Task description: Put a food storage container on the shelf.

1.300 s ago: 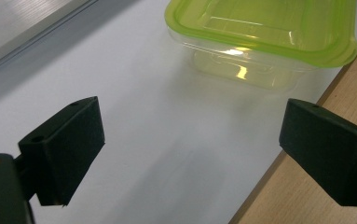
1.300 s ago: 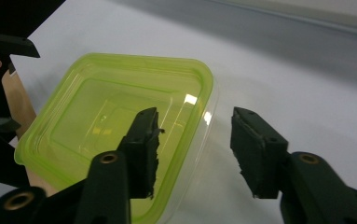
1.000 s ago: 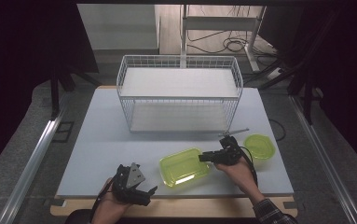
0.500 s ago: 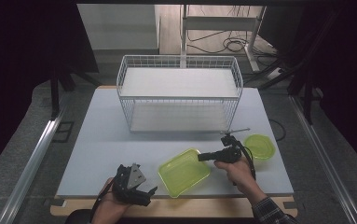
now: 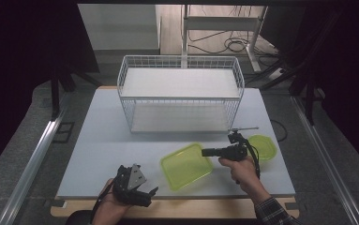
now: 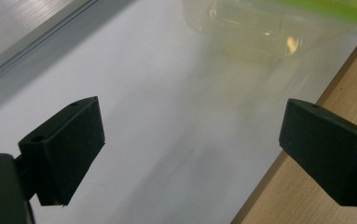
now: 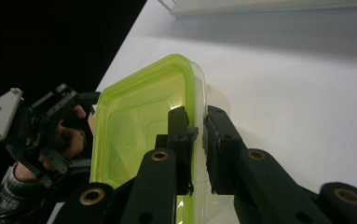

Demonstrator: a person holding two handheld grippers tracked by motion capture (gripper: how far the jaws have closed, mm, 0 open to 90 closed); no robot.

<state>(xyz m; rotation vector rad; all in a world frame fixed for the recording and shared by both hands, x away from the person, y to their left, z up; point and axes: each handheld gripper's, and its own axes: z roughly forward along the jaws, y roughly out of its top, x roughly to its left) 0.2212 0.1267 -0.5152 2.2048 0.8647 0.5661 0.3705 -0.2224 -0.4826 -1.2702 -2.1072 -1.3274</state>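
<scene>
Clamped on the rim of the green box (image 7: 141,135), the right gripper (image 7: 196,135) has just been closing its jaws, and they now pinch the box wall, one pad inside and one outside. In the high view the box (image 5: 185,165) sits on the table near the front edge, between the two hands, with the right gripper (image 5: 207,152) reaching in from its right side. The left gripper (image 5: 139,193) rests near the front edge with its jaws wide apart and nothing between them.

To move the box well, the grip looks best kept square on the wall. A one-sided hold may let the box tip, so a slow, level lift seems wise, probably toward the wire basket (image 5: 181,96) behind.

A round green lid (image 5: 263,146) lies just right of the right hand. The table (image 5: 97,140) is pale and bare, edged in wood at the front. Dark curtains flank the room, and cables trail on the floor beyond.
</scene>
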